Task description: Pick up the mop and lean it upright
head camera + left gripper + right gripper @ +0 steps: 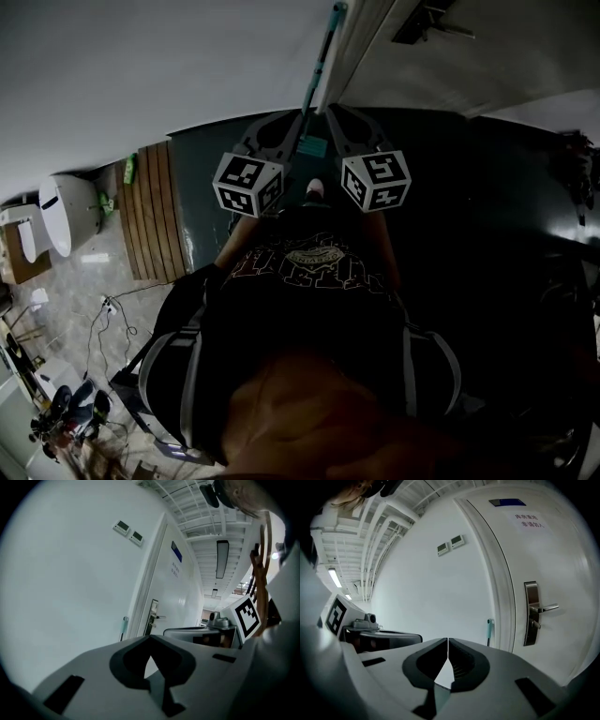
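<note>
The mop stands upright, its teal handle leaning on the white wall just beside the door, apart from both my tools. My left tool is closed and empty; my right tool is closed on nothing too.

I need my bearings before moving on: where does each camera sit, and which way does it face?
Head view: on the person's head, facing steeply down; shows black shirt, left gripper, right gripper, mop handle against the wall.
Left gripper view: rides the left gripper, facing wall and door along shut, empty jaws.
Right gripper view: rides the right gripper, facing the same door; jaws shut, empty.
Shared: both gripper views show door and mop handle.
</note>
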`<state>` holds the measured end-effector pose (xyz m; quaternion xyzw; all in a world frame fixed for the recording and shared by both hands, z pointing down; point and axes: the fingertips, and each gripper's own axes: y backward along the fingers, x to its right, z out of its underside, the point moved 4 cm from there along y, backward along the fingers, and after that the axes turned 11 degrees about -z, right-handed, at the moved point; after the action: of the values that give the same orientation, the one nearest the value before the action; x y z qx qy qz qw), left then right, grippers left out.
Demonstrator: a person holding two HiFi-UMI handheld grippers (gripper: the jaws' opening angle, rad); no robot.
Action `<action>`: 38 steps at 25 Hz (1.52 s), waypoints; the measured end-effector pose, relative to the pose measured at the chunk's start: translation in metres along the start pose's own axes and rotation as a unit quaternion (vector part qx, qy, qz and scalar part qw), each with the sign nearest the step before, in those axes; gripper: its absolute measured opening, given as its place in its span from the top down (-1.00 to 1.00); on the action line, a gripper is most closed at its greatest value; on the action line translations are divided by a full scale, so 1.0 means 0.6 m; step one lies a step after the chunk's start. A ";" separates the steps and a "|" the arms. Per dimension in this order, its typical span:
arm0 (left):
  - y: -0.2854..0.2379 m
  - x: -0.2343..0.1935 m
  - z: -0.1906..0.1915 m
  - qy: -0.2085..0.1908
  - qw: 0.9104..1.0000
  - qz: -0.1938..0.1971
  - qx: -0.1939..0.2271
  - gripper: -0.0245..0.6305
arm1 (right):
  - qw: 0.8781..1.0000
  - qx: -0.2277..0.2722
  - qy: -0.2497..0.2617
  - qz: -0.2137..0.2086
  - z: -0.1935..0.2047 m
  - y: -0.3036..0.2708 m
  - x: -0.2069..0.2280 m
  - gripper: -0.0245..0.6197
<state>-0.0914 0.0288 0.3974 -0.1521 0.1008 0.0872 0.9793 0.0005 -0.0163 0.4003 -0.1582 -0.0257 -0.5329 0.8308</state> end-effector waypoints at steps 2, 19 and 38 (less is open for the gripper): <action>-0.020 -0.004 -0.006 0.002 1.000 -0.008 0.001 0.78 | 1.000 -0.001 0.000 -0.006 -0.006 -0.008 0.022 0.86; -0.121 0.013 -0.015 0.006 0.999 -0.034 -0.004 0.78 | 1.000 0.003 -0.005 -0.020 -0.021 -0.013 0.130 0.86; -0.259 -0.063 -0.058 -0.014 0.999 0.041 -0.032 0.78 | 0.998 0.007 -0.027 0.052 -0.053 -0.101 0.210 0.86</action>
<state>-0.1023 -0.1334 0.4168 -0.1778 0.0903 0.1321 0.9710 -0.0035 -0.1594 0.4112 -0.1673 -0.0435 -0.4845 0.8575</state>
